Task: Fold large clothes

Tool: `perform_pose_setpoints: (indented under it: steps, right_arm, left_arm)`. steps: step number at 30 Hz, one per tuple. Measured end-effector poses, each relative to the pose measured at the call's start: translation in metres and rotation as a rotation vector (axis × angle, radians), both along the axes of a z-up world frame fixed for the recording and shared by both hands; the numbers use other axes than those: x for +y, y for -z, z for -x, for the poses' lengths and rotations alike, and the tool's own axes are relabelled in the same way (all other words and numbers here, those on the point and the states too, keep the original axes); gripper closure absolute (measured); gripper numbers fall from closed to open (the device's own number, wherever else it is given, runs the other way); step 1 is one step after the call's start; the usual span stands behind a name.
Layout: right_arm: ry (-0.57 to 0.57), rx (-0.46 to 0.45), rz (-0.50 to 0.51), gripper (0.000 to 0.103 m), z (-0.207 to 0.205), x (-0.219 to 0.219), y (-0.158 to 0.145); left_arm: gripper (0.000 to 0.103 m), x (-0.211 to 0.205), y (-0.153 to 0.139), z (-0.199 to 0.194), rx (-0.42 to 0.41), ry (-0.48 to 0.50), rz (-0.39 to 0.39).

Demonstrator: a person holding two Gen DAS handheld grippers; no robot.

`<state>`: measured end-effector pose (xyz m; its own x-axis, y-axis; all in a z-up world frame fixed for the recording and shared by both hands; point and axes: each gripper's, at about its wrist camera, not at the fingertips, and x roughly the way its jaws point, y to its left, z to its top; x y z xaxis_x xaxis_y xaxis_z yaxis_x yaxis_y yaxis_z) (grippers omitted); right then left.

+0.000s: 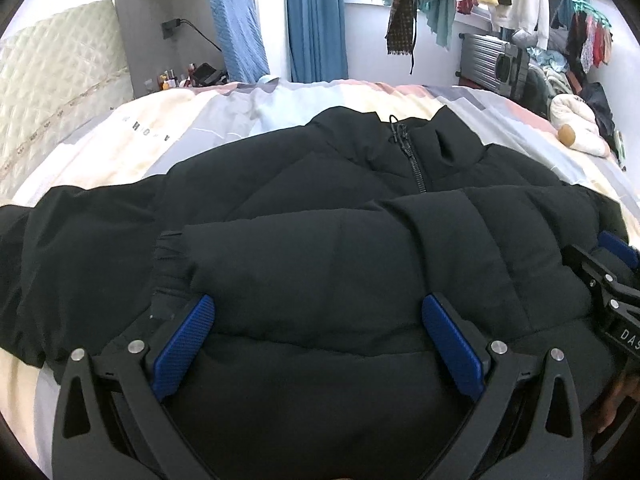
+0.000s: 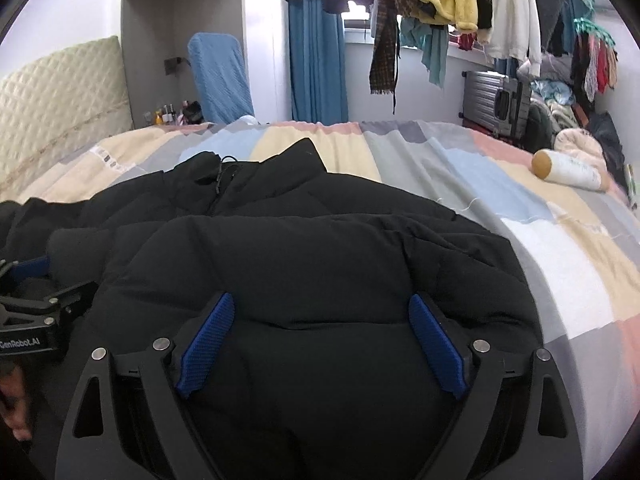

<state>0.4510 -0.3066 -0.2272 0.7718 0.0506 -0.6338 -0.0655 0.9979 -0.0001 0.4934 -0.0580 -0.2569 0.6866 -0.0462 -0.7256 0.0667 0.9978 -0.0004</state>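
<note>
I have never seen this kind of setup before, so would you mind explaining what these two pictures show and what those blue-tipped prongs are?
There is no robot: a person holds a two-finger gripper in each hand, each with a fisheye camera looking along its fingers. One picture comes from the left gripper, the other from the right gripper. Both are open and grip nothing, poised over a black puffer jacket lying zipped on a bed with a patchwork cover. One sleeve lies folded across its front. A bottle lies farther off.

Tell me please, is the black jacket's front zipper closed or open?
Closed: on the black jacket the zipper teeth run joined up to the collar.
</note>
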Motion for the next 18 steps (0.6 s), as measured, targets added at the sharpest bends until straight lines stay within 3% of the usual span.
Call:
perform_pose_setpoints:
  steps: [9, 18]
  right_arm:
    - [0.007, -0.033, -0.049, 0.014, 0.042, 0.001, -0.053]
    - [0.024, -0.086, -0.033, 0.014, 0.129, 0.011, -0.099]
  left_arm:
    - [0.000, 0.012, -0.055, 0.043, -0.046, 0.008, 0.033]
    - [0.000, 0.029, -0.102, 0.113, -0.104, 0.008, 0.080]
